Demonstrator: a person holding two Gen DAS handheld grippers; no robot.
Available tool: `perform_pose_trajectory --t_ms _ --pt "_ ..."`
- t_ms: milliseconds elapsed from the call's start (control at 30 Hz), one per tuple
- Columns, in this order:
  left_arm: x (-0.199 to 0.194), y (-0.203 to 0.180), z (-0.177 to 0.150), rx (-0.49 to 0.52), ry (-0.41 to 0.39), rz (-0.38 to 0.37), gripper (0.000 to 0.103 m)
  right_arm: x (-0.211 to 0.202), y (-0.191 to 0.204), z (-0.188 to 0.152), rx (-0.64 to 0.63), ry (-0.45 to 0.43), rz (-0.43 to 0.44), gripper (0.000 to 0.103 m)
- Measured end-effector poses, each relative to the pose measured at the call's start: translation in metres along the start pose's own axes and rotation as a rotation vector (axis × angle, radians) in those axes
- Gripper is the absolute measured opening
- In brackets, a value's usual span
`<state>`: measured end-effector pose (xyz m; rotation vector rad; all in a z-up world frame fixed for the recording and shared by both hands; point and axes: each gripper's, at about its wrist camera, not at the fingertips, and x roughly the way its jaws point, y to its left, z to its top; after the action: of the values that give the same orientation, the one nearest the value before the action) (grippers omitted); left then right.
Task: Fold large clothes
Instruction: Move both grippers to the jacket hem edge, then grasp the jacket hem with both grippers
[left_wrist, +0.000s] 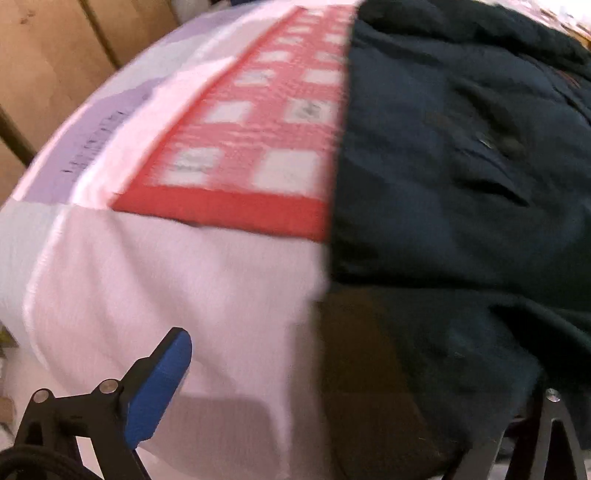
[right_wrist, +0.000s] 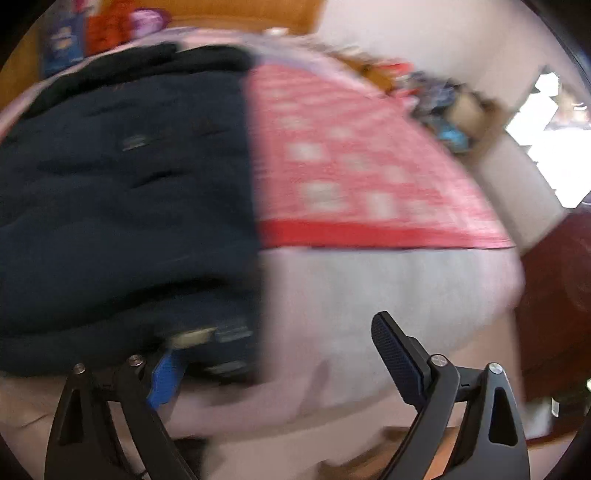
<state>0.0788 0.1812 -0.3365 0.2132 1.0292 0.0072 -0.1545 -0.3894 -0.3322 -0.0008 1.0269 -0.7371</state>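
This looks like a bedroom in a home. A bed (left_wrist: 229, 280) fills most of both views, with a pink and purple cover and a red checked blanket (left_wrist: 258, 122) on top. Wooden boards (left_wrist: 48, 48) stand beside the bed. Past the far side sits a blurry heap of small things (right_wrist: 447, 103), and bright light comes in through an opening (right_wrist: 554, 136).

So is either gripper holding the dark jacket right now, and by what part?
Neither grip is visible. Both grippers have their fingers spread wide at the near edge of the dark jacket, nothing pinched between them.
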Motion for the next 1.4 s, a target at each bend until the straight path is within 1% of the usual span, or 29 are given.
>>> perform_pose_trajectory --t_ms 33,67,100,133,167,200,233,267,300,333,400,433,467,500,533,567,600,633,667,700,733,767,833,900,1067,1233,1400 --pt "-0.002 0.008 0.001 -0.019 -0.013 0.001 0.096 0.002 -0.025 0.001 0.111 -0.008 0.032 0.095" --pt "-0.002 0.014 0.002 -0.027 -0.021 -0.015 0.096 0.005 -0.040 0.000 0.187 -0.002 0.095 0.095" --pt "-0.003 0.016 0.003 -0.018 -0.023 -0.018 0.096 0.008 -0.044 -0.001 0.199 0.013 0.118 0.095" --pt "-0.003 0.014 0.003 0.005 -0.025 -0.013 0.093 0.008 -0.038 0.000 0.144 0.015 0.099 0.095" --pt "-0.003 0.010 0.004 0.014 -0.027 -0.022 0.088 0.004 -0.028 0.001 0.072 -0.006 0.070 0.094" --pt "-0.003 0.006 0.004 0.020 -0.024 -0.050 0.084 0.003 -0.020 0.002 0.031 -0.018 0.059 0.091" --pt "-0.001 0.000 0.004 0.029 -0.013 -0.081 0.079 0.003 -0.014 0.005 0.017 -0.016 0.073 0.086" --pt "0.002 -0.005 0.005 0.042 -0.003 -0.106 0.070 0.006 -0.011 0.006 0.023 -0.007 0.092 0.086" --pt "0.006 -0.016 0.006 0.074 0.004 -0.126 0.064 0.009 -0.009 0.008 0.030 0.003 0.104 0.086" --pt "0.008 -0.022 0.006 0.092 0.007 -0.134 0.056 0.015 -0.006 0.010 0.041 0.021 0.120 0.086" --pt "0.012 -0.031 0.008 0.127 -0.016 -0.140 0.054 0.026 -0.003 0.011 0.046 0.053 0.137 0.085" --pt "0.014 -0.032 0.008 0.144 -0.032 -0.139 0.058 0.031 -0.001 0.011 0.044 0.062 0.136 0.077" --pt "0.016 -0.030 0.009 0.153 -0.041 -0.141 0.059 0.034 -0.003 0.010 0.046 0.064 0.135 0.070" --pt "0.018 -0.026 0.008 0.160 -0.050 -0.157 0.060 0.037 -0.005 0.010 0.054 0.070 0.139 0.065" --pt "0.019 -0.021 0.009 0.171 -0.054 -0.156 0.060 0.039 -0.010 0.010 0.073 0.076 0.169 0.064" --pt "0.020 -0.018 0.009 0.183 -0.052 -0.147 0.059 0.038 -0.014 0.009 0.082 0.072 0.188 0.057" --pt "0.019 -0.014 0.009 0.199 -0.054 -0.133 0.058 0.036 -0.016 0.008 0.079 0.063 0.206 0.054" --pt "0.017 -0.009 0.009 0.200 -0.054 -0.119 0.052 0.033 -0.016 0.006 0.080 0.062 0.210 0.050" --pt "0.015 -0.003 0.009 0.182 -0.046 -0.131 0.048 0.032 -0.017 0.006 0.101 0.067 0.219 0.046" --pt "0.014 0.001 0.010 0.152 -0.033 -0.155 0.044 0.032 -0.017 0.005 0.129 0.077 0.237 0.034" --pt "0.012 0.001 0.009 0.134 -0.025 -0.178 0.031 0.031 -0.014 0.005 0.150 0.091 0.261 0.016" --pt "0.012 -0.003 0.009 0.137 -0.018 -0.191 0.016 0.029 -0.009 0.007 0.139 0.093 0.270 0.017" --pt "0.010 -0.014 0.011 0.161 -0.019 -0.177 0.015 0.026 -0.001 0.010 0.127 0.097 0.243 0.017" --pt "0.008 -0.007 0.013 0.124 -0.010 -0.199 0.015 0.025 -0.009 0.012 0.171 0.107 0.260 0.016" --pt "-0.021 -0.002 0.006 0.167 -0.047 -0.195 0.015 -0.003 -0.017 0.021 0.098 0.064 0.263 0.016" --pt "-0.047 0.005 0.014 0.171 -0.089 -0.198 0.015 -0.023 -0.024 0.032 0.073 0.045 0.271 0.015" --pt "-0.069 0.015 0.006 0.187 -0.085 -0.195 0.015 -0.049 -0.032 0.034 0.045 0.030 0.273 0.015"
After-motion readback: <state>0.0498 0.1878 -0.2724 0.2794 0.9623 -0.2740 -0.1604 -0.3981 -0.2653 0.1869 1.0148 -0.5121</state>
